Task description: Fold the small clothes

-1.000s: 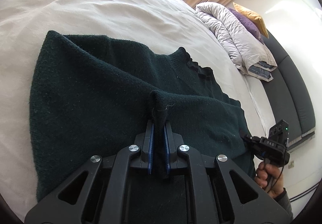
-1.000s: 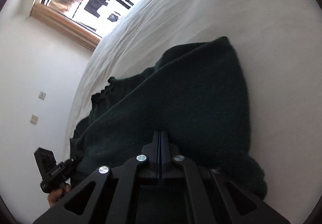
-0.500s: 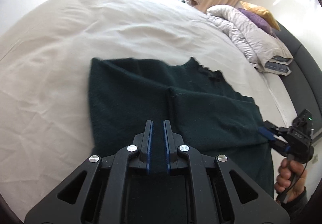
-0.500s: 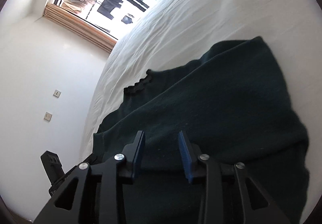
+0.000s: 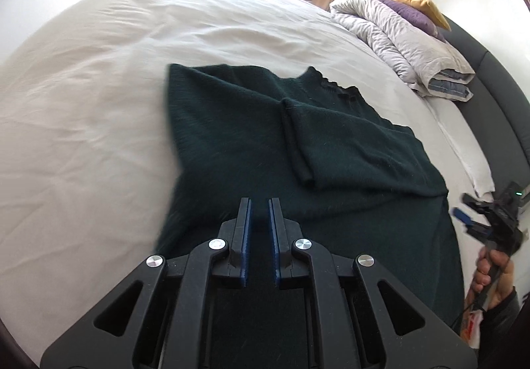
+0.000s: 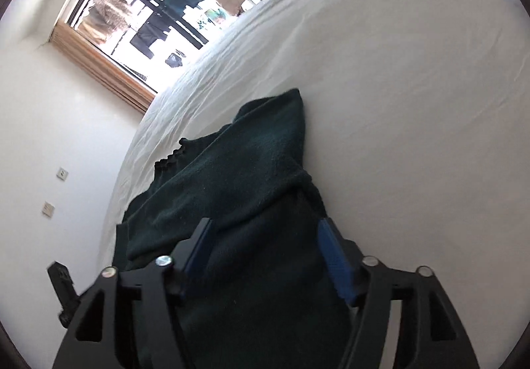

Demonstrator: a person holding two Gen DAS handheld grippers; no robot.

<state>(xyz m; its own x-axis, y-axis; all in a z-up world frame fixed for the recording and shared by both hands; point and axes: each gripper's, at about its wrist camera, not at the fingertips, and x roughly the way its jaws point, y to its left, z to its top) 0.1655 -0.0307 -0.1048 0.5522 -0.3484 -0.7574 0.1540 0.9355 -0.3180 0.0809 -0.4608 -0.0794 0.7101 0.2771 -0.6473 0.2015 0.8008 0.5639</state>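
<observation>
A dark green knit sweater [image 5: 331, 153] lies flat on the white bed [image 5: 99, 103], with one sleeve folded across its body. My left gripper [image 5: 259, 203] hovers over the sweater's near part, its blue pads nearly together and no cloth pinched between them. In the right wrist view the sweater [image 6: 232, 186] runs away from my right gripper [image 6: 266, 223]. That gripper's jaws are opening wide above the cloth, and the pads do not press on it. The right gripper [image 5: 487, 219] also shows at the far right of the left wrist view, held in a hand.
A rolled grey-white duvet [image 5: 414, 37] with purple and yellow pillows lies by the dark headboard [image 5: 497, 87]. A window [image 6: 149, 4] and a white wall [image 6: 49, 137] stand beyond the bed's far edge. White sheet [image 6: 397, 103] spreads around the sweater.
The left gripper let go of the pinched fold and drew back and up. The right gripper went from shut on the cloth to wide open and lifted away. The sweater now lies flat.
</observation>
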